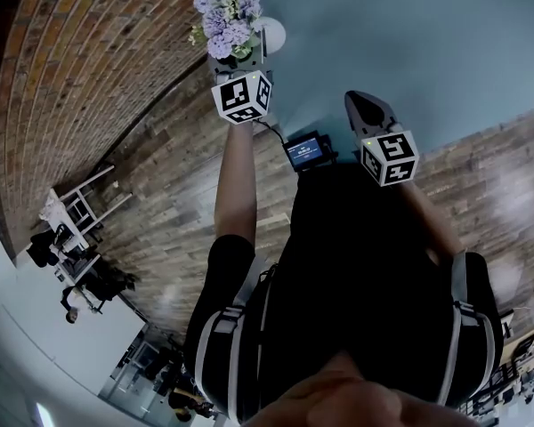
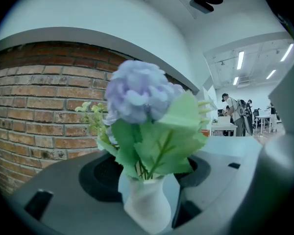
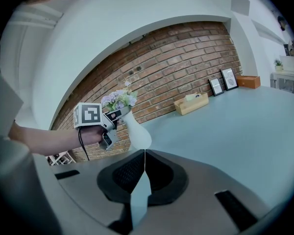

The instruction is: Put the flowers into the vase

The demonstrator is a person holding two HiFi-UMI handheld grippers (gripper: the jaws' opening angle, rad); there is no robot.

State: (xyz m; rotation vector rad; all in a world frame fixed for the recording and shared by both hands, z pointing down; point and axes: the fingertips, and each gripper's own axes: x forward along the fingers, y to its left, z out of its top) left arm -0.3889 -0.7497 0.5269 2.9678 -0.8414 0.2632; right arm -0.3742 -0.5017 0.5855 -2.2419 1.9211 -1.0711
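A white vase (image 1: 274, 34) stands on the teal table (image 1: 409, 43), holding purple flowers (image 1: 227, 16) with green leaves. In the left gripper view the vase (image 2: 144, 204) and flowers (image 2: 137, 89) fill the middle, right between the jaws. My left gripper (image 2: 147, 180) is open: a strip of table shows on each side of the vase neck, so the pads do not press on it. The right gripper view shows that left gripper (image 3: 118, 112) level at the vase's (image 3: 137, 131) neck. My right gripper (image 3: 144, 153) is shut and empty, back from the vase and to its right (image 1: 360, 105).
A brick wall (image 3: 186, 62) runs behind the table. A wooden box (image 3: 191, 103), two picture frames (image 3: 223, 82) and an orange box (image 3: 248, 81) stand along it. A small screen device (image 1: 304, 152) lies on the wooden floor. People (image 2: 232, 111) stand at desks far off.
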